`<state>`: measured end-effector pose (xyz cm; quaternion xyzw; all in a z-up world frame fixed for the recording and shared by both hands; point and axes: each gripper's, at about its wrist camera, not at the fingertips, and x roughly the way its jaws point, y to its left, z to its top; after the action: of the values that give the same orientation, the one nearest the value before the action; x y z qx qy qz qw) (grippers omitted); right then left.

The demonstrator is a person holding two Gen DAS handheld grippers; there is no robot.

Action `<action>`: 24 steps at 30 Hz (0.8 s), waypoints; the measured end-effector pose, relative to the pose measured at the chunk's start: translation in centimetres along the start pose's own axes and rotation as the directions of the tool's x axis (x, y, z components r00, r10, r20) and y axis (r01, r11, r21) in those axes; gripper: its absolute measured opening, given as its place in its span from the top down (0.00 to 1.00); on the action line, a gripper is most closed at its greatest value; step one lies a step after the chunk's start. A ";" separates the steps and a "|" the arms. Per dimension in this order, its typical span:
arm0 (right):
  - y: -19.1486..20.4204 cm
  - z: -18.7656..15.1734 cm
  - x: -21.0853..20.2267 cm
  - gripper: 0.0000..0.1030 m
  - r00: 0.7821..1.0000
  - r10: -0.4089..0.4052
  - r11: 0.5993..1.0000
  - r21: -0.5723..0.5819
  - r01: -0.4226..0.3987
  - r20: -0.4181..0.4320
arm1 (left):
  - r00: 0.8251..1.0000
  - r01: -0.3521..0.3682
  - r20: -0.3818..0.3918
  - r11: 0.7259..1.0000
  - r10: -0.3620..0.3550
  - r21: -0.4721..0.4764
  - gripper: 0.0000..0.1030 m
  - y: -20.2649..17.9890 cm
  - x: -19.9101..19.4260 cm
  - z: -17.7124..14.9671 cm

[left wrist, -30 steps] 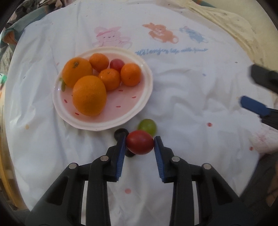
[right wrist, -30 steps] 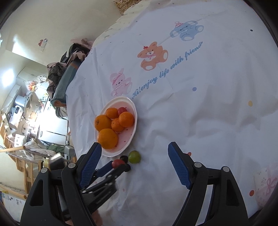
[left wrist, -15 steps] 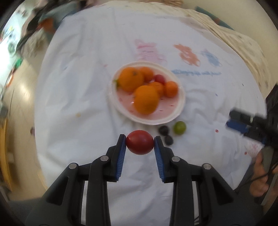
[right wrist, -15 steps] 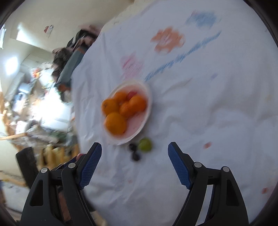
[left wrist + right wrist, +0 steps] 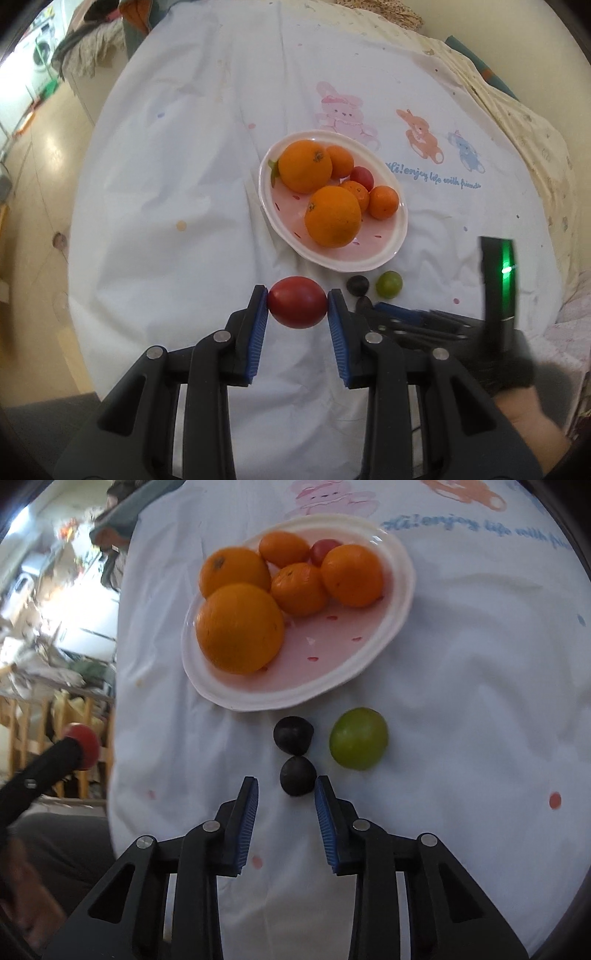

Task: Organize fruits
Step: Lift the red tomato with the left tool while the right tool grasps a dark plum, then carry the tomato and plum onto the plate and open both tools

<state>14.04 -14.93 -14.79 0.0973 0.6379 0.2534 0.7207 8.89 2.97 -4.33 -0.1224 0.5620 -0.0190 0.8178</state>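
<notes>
White tablecloth (image 5: 177, 192) – left hand-held gripper (image 5: 297, 308) clamps tomato (image 5: 297, 307); right (image 5: 286, 794) closing beside dark fruit (image 5: 297, 775).

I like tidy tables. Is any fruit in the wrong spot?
Yes. Two dark fruits and a green one lie on the cloth beside the plate, not on it with the oranges. Nothing looks spilled or broken.

"hi! enjoy life with friends", tablecloth (image 5: 432, 176)
</notes>
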 end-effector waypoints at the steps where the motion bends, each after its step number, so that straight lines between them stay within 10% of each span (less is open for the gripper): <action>1: 0.5 0.1 0.3 0.67 0.999 -0.050 0.998 -0.033 0.051 0.009 | 1.000 0.004 -0.002 1.000 -0.004 -0.002 0.72 0.0 0.0 0.1; 8: 2.1 0.1 1.3 0.78 0.988 -0.146 0.982 -0.112 0.150 0.049 | 1.000 0.014 0.002 1.000 -0.014 0.017 0.72 -0.9 0.2 0.3; 24: 2.1 -3.0 -3.7 0.78 0.998 -0.002 0.997 -0.076 0.007 0.064 | 0.997 -0.074 0.035 0.996 0.072 0.043 0.72 -0.7 1.2 0.3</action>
<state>10.43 -15.50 -11.12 0.0765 0.6047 0.2726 0.7444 9.70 2.19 -5.13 -0.0838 0.5518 0.0005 0.8298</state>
